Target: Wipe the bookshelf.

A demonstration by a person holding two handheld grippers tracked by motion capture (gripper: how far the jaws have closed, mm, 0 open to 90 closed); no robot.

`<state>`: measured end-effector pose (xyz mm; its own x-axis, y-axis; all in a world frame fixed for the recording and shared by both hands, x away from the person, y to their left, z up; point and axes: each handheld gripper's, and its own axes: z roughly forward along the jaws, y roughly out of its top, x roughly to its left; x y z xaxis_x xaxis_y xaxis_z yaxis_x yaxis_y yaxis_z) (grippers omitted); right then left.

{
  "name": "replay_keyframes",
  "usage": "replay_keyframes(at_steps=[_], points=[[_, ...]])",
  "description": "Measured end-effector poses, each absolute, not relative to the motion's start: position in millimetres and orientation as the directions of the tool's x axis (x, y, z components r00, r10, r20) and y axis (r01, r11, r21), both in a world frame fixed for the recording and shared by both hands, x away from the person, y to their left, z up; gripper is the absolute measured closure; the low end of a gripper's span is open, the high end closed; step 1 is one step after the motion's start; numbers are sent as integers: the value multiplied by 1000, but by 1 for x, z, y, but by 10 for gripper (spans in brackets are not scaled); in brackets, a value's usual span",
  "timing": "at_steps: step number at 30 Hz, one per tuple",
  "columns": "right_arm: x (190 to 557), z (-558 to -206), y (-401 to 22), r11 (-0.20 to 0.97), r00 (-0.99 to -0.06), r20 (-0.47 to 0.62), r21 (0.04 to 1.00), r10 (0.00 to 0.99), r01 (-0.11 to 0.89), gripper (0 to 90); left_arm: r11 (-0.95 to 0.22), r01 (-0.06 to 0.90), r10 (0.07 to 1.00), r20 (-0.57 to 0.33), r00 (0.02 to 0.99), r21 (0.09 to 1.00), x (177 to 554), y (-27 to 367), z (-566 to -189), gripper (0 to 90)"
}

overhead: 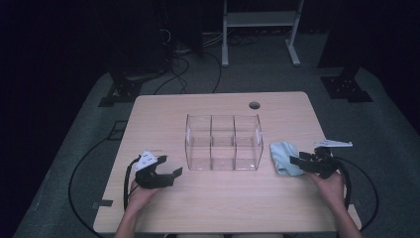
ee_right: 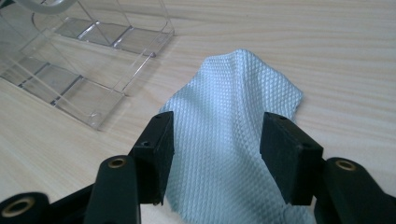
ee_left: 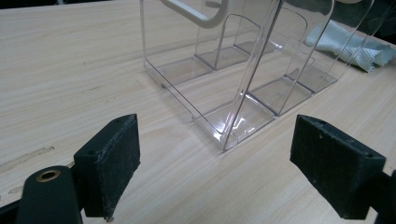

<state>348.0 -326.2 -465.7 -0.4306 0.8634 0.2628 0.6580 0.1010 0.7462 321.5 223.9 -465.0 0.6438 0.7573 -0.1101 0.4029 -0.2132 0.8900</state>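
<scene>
A clear plastic organizer (overhead: 223, 143) with several compartments stands in the middle of the wooden table (overhead: 163, 114). A light blue textured cloth (overhead: 282, 156) lies flat just to its right. My right gripper (overhead: 297, 161) is low over the cloth's near end; in the right gripper view the cloth (ee_right: 224, 126) runs between the two spread jaws of that gripper (ee_right: 217, 149), and the pads do not press it. My left gripper (overhead: 171, 166) rests at the organizer's near left, open with nothing in it. Its own view looks past the gripper (ee_left: 224, 168) at the organizer's corner (ee_left: 233, 70), with the cloth (ee_left: 355, 46) beyond.
A round cable hole (overhead: 254, 105) sits near the table's far edge. Behind the table, a white metal stand (overhead: 260, 20) and black cables (overhead: 178, 69) are on the dark floor. Bare wood lies in front of the organizer, between the two hands.
</scene>
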Motion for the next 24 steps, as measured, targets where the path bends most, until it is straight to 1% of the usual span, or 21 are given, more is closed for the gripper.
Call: replay_keyframes(at_steps=[8, 17, 24], points=[[335, -469, -332, 85, -430, 283, 746, 857, 660, 408, -217, 401, 754, -109, 648, 890, 320, 222, -465, 149], [321, -471, -337, 76, -432, 291, 751, 854, 656, 390, -217, 402, 753, -110, 649, 890, 319, 222, -465, 139], [307, -473, -337, 42, -428, 312, 765, 848, 642, 378, -224, 397, 747, -105, 657, 890, 317, 221, -463, 133]])
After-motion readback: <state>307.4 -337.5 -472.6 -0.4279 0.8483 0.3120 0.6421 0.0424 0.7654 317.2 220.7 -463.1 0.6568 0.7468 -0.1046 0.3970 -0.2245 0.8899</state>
